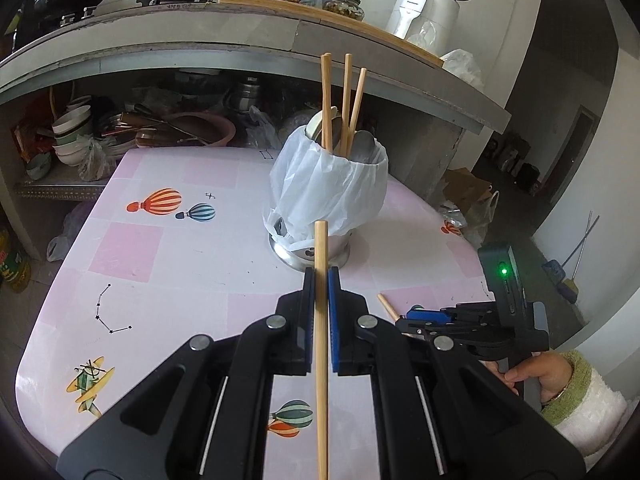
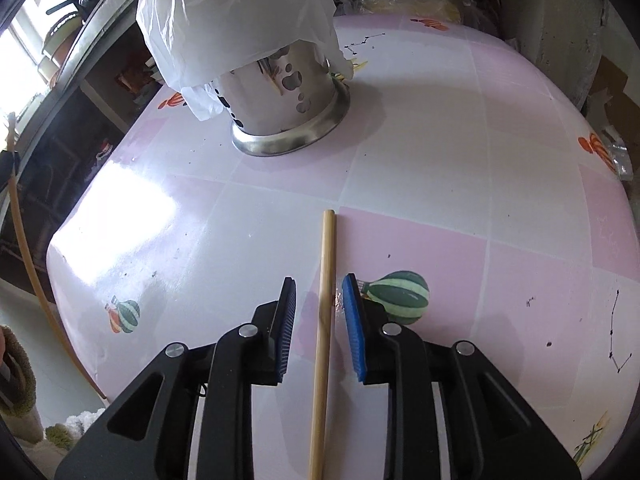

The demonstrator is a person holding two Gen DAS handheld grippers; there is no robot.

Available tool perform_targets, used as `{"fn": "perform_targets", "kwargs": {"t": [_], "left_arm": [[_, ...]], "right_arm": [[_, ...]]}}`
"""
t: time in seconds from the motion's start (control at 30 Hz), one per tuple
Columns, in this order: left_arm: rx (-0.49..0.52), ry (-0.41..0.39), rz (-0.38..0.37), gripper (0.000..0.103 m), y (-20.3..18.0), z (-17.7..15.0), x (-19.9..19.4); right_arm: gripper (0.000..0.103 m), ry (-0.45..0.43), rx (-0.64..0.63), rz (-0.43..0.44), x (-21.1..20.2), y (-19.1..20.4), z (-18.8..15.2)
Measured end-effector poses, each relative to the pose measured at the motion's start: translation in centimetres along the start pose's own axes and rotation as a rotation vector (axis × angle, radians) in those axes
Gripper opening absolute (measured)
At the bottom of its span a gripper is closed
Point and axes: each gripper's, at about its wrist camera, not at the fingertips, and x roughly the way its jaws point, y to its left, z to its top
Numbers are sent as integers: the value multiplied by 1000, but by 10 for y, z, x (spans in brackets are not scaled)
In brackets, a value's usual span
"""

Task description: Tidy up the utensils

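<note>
Task partly done, by the look of it. Three chopsticks (image 1: pixel 347 100) and some metal spoons already stand in the holder (image 1: pixel 316 248); two chopsticks remain out of it, one held and one lying on the counter (image 1: pixel 160 264).

Left wrist view, nearest: left gripper (image 1: pixel 321 284) has its jaws closed tight on a bamboo chopstick (image 1: pixel 321 320), which runs up through the gap toward 12 o'clock, its tip overlapping the holder's base. Lifted clear of the counter, it seems.

Right wrist view, nearest: right gripper (image 2: pixel 319 300) has its jaws part-open, straddling the second chopstick (image 2: pixel 323 320); neither pad touches it. It lies flat on the pink-checked surface, pointing to 12 o'clock.

Farther, at about 11 o'clock in the right view: the holder is a shiny perforated steel cylinder on a flared foot, a crumpled white plastic bag (image 2: pixel 236 20) draped over its upper half. Chopsticks are pale, round, plain wood.

Left to do, I judge: drop both into the holder.
</note>
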Motion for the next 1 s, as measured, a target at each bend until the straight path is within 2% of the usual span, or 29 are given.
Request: {"fn": "perform_targets", "kwargs": {"t": [0.23,0.43,0.6,0.7,0.83,1.0], "left_arm": [[-14,-12,-12,5,5,-1,-4],[-24,-19,-15,5,8,-2,-5],[-30,-23,-16,5,10,-2,-7],[-30,-23,-15,5,10,-2,-7],[-30,-24,-13,5,10,-2,-8],[-35,-29,-13,5,12,-1,-9]], "right_arm": [[24,21,-67,-75,15,12,14],[18,23,-114,-143,19,22,17],[9,14,-133,-151,18,28,13],[7,-2,-129,-160,18,29,12],[7,-14,-64,-94,13,22,12],[7,-84,-5,-26,-16,14,20]]}}
